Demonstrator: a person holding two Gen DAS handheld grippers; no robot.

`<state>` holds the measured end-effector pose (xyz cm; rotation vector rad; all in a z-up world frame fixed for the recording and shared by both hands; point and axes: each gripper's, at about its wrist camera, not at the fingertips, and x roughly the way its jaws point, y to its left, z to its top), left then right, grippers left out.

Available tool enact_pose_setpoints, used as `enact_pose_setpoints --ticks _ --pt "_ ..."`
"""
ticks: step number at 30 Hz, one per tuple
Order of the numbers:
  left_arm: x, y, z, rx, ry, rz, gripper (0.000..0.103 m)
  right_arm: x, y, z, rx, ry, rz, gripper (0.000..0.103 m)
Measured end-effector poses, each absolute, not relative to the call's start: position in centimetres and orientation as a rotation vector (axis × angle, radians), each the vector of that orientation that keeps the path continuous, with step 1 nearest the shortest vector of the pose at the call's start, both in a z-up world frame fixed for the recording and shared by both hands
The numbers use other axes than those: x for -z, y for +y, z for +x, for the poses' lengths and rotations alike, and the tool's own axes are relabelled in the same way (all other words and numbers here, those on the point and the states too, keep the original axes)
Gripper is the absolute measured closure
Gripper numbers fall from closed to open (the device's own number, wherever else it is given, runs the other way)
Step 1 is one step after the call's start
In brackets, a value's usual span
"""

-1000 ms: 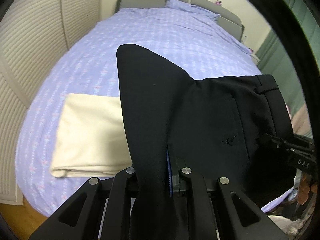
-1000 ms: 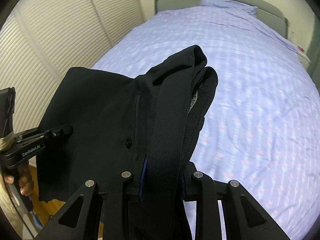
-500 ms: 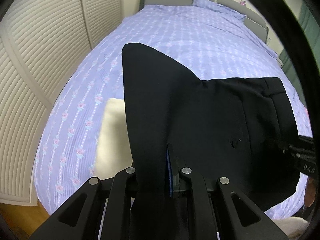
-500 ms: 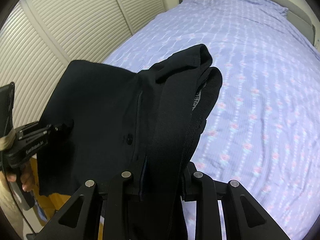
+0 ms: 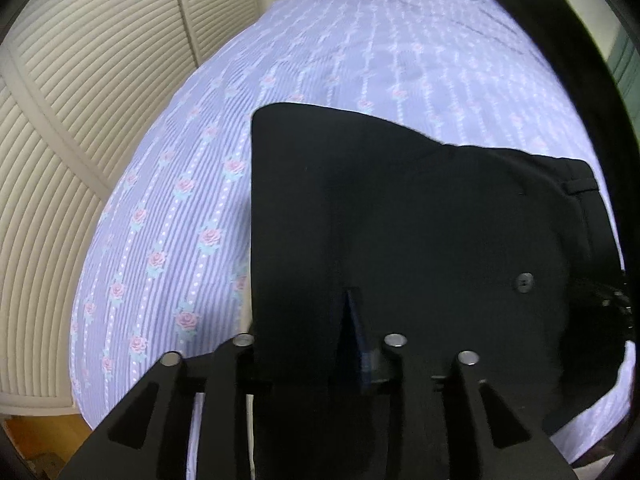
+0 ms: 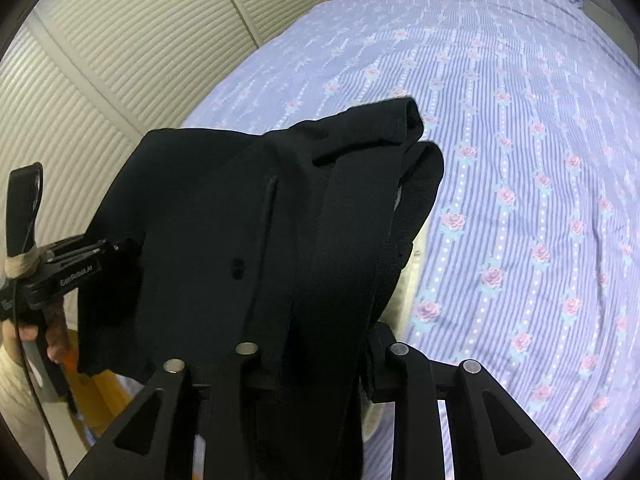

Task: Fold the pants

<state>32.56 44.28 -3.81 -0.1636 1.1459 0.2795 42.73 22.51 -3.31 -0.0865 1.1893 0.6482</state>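
Below me a bed [image 5: 320, 80] spreads its lilac sheet with rose stripes; cream louvred doors [image 6: 120, 40] stand along its side, above wooden floor [image 5: 36, 440].

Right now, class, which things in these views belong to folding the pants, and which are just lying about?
Belong to the job:
- black pants, draped over both grippers
- left gripper, its jaws just opening, cloth between them
- right gripper, likewise
- bed, beneath the pants

Just lying about:
- louvred doors
- cream cloth, mostly hidden under the pants
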Motion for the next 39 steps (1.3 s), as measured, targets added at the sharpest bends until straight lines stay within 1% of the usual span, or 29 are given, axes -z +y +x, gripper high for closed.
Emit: enact_pose_setpoints --ticks 1,2,3,5,6,7,9,12,18,20,21,22,24,25,27,29,34,35,39 --pt "4.1 44.3 32.7 -0.304 1.156 -0.138 0.058 3.4 22.2 42.8 -0.644 1.194 -0.091 0.068" --pt "4.1 44.3 32.8 -0.339 1.159 -0.103 0.054 3.3 22.0 43.0 -0.638 1.196 -0.102 0.066" --pt "4.0 44.3 32.8 -0.398 1.157 -0.050 0.051 3.1 22.0 43.1 -0.628 1.194 -0.115 0.060" --pt "3.4 44.3 32.7 -0.523 1.138 0.052 0.046 2.7 21.2 43.4 -0.595 1.184 -0.141 0.055" --pt "2.8 44.4 32.4 -0.536 1.132 0.040 0.045 2.6 20.7 43.4 -0.571 1.181 -0.145 0.050" --pt "2.2 44.1 32.0 -0.523 1.127 0.013 0.045 2.5 20.4 43.3 -0.559 1.178 -0.151 0.048" --pt "1.0 42.4 31.3 -0.523 1.108 0.028 0.045 2.1 20.6 42.7 -0.553 1.154 -0.193 0.048" --pt "-0.5 39.0 29.7 -0.544 1.059 0.034 0.040 0.5 18.4 41.6 -0.496 1.081 -0.240 0.043" --pt "-3.4 31.1 25.4 -0.540 0.953 -0.033 0.037 -2.0 13.4 42.0 -0.506 1.039 -0.162 0.042" --pt "-4.4 27.9 24.2 -0.530 0.926 -0.025 0.034 -2.8 11.8 41.4 -0.513 0.998 -0.161 0.034" --pt "-4.7 26.5 23.7 -0.527 0.913 -0.020 0.030 -3.1 11.5 41.0 -0.515 0.975 -0.159 0.028" --pt "-5.1 24.8 23.0 -0.517 0.897 -0.015 0.027 -3.5 11.4 40.7 -0.518 0.950 -0.156 0.025" --pt "-5.8 21.9 22.3 -0.506 0.873 -0.006 0.022 -4.4 9.1 39.6 -0.530 0.910 -0.147 0.022" --pt "-6.0 19.4 21.6 -0.499 0.856 -0.001 0.021 -4.8 7.5 38.8 -0.533 0.897 -0.150 0.021" --pt "-5.9 16.5 20.8 -0.487 0.836 0.005 0.017 -5.1 5.3 37.7 -0.535 0.879 -0.155 0.019" --pt "-5.4 17.2 21.1 -0.477 0.817 0.015 0.014 -4.7 3.6 36.8 -0.538 0.861 -0.152 0.018" --pt "-4.0 10.2 19.4 -0.444 0.771 0.011 0.010 -3.3 -2.0 34.4 -0.523 0.821 -0.132 0.017" --pt "-3.1 10.0 19.5 -0.435 0.767 0.008 0.009 -2.9 -3.3 33.8 -0.506 0.796 -0.128 0.017" --pt "-1.7 5.3 17.6 -0.407 0.744 0.027 0.009 -1.3 -7.4 31.9 -0.464 0.748 -0.113 0.017"
